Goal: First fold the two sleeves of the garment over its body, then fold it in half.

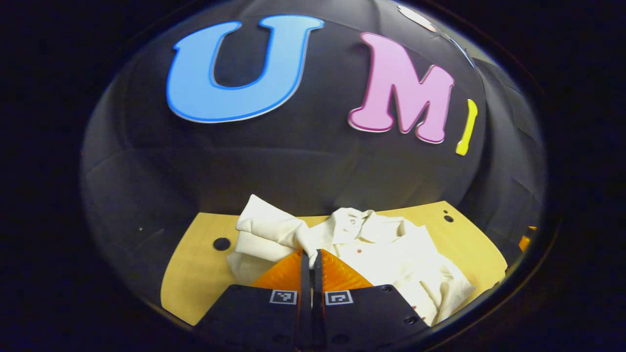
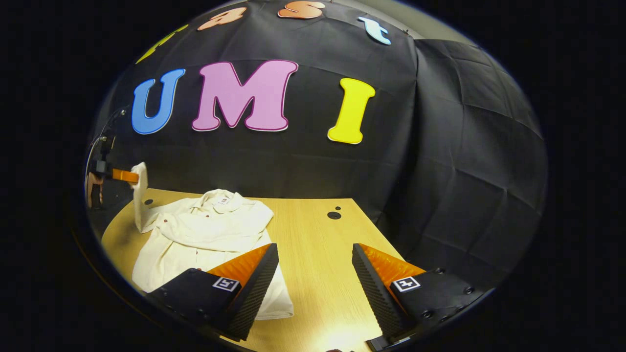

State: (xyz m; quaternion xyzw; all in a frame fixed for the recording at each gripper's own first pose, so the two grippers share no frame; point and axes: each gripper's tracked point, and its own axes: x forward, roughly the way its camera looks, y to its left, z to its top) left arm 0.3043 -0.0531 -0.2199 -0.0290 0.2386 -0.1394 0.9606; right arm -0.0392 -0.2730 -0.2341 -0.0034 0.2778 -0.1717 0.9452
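Note:
A cream button-up shirt (image 1: 391, 249) lies collar-up on the wooden table (image 1: 195, 269). My left gripper (image 1: 311, 254) is shut on its sleeve (image 1: 266, 230), which hangs bunched and lifted above the table. In the right gripper view the same shirt (image 2: 205, 230) lies at the left with one sleeve folded across its chest, and the left gripper (image 2: 128, 176) holds the other sleeve (image 2: 139, 200) up at the far left. My right gripper (image 2: 313, 274) is open above the bare table, its left finger over the shirt's hem.
The table (image 2: 318, 274) has small round holes (image 2: 334, 215) near its back edge and another hole (image 1: 221, 243) beside the lifted sleeve. The black cloth wall stands close behind the table. A hand shows behind the left gripper at the far left of the right gripper view.

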